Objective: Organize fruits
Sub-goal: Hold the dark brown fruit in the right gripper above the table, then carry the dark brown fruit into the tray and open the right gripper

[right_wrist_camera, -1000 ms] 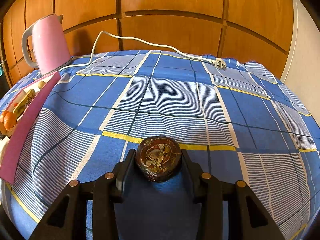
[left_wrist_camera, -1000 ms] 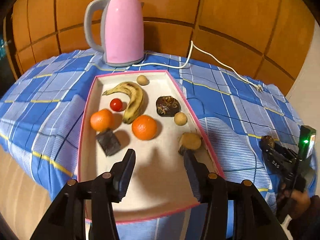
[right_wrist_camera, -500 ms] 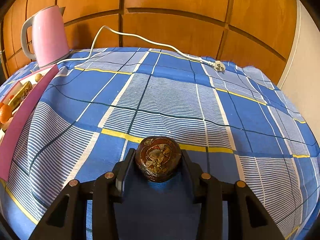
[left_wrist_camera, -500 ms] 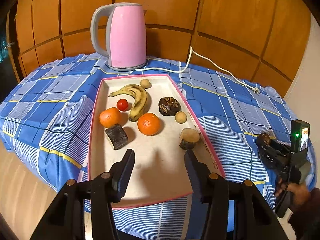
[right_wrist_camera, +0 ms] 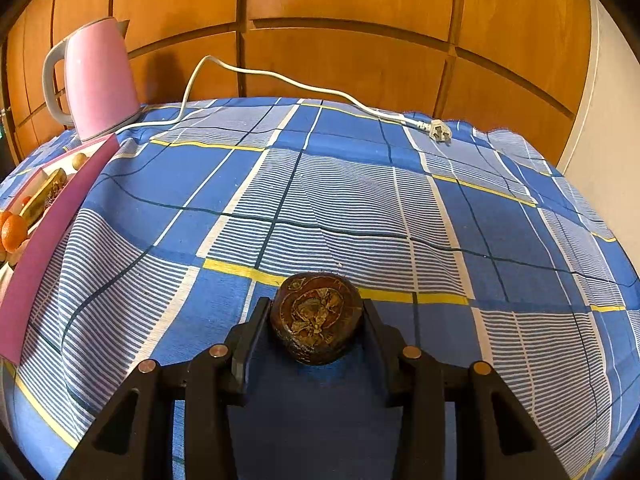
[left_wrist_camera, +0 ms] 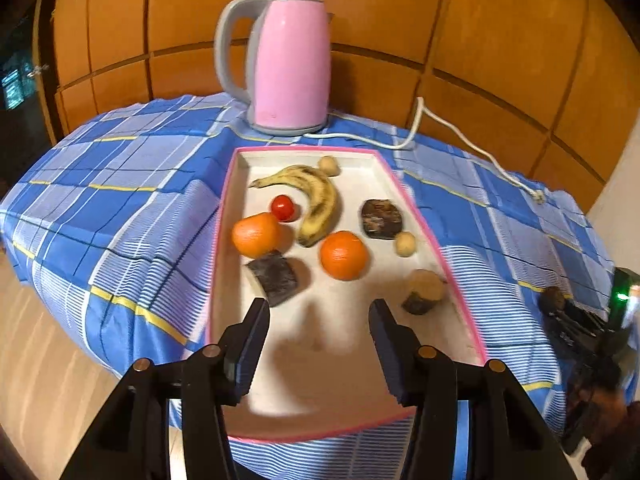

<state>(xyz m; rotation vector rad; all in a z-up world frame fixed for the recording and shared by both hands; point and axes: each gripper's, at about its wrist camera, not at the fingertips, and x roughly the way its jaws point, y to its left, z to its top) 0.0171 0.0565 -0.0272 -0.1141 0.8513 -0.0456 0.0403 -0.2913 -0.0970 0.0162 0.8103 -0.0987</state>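
A pink-rimmed white tray [left_wrist_camera: 436, 240] holds a banana [left_wrist_camera: 316, 200], two oranges [left_wrist_camera: 343, 255] [left_wrist_camera: 256, 234], a cherry tomato [left_wrist_camera: 283, 207], dark fruit pieces [left_wrist_camera: 274, 277] [left_wrist_camera: 381, 218] and small tan balls [left_wrist_camera: 405, 243]. My left gripper [left_wrist_camera: 318, 346] is open and empty above the tray's near end. My right gripper [right_wrist_camera: 316, 320] is shut on a dark brown round fruit [right_wrist_camera: 316, 316], held over the blue checked cloth to the right of the tray [right_wrist_camera: 48, 224]. The right gripper also shows at the right edge of the left wrist view [left_wrist_camera: 568, 316].
A pink kettle [left_wrist_camera: 286, 64] stands behind the tray, also in the right wrist view [right_wrist_camera: 96, 80]. Its white cord and plug [right_wrist_camera: 438, 130] lie across the far cloth. Wood panelling backs the table. The table edge drops to the floor at left [left_wrist_camera: 36, 360].
My left gripper has drawn back and risen, so the tray looks farther and the kettle higher. My right gripper has lifted slightly with the dark fruit still in it.
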